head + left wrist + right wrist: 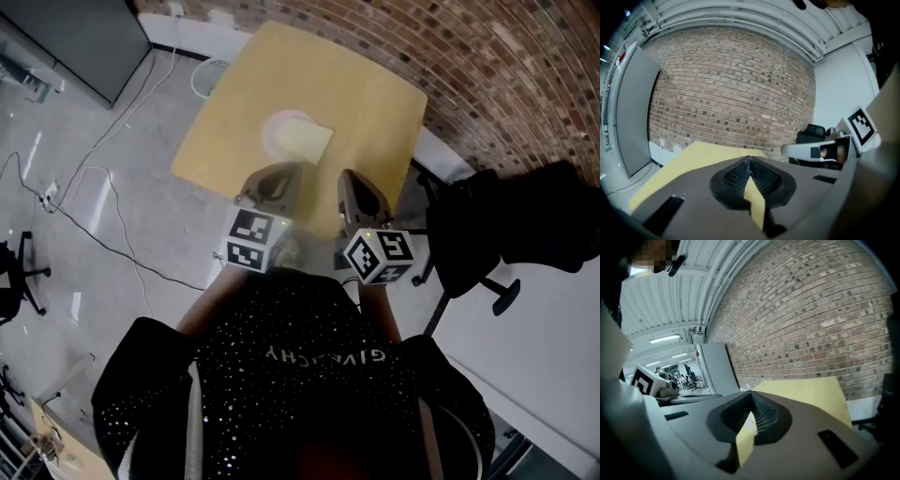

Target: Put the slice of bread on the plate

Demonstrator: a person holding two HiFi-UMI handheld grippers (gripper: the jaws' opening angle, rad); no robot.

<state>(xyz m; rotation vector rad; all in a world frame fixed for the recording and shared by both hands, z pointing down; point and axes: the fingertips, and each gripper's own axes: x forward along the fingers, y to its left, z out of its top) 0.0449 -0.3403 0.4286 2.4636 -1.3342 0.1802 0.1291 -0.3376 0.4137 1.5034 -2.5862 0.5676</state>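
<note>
A pale slice of bread point(309, 142) lies on a white plate point(273, 127) near the middle of the yellow table point(375, 103), its right part reaching past the rim. Both grippers hang side by side over the table's near edge, short of the plate. My left gripper point(280, 174) is shut with nothing between its jaws; in the left gripper view its tips point(749, 160) meet, pointing at the brick wall. My right gripper point(353, 183) is also shut and empty, its tips point(751, 393) closed together. Neither gripper view shows the bread or the plate.
A black office chair point(478, 234) stands right of the table, against a brick wall point(487, 75). A white wire basket point(211, 75) sits at the table's far left corner. Cables point(103, 206) run over the grey floor at left, near a dark panel point(84, 37).
</note>
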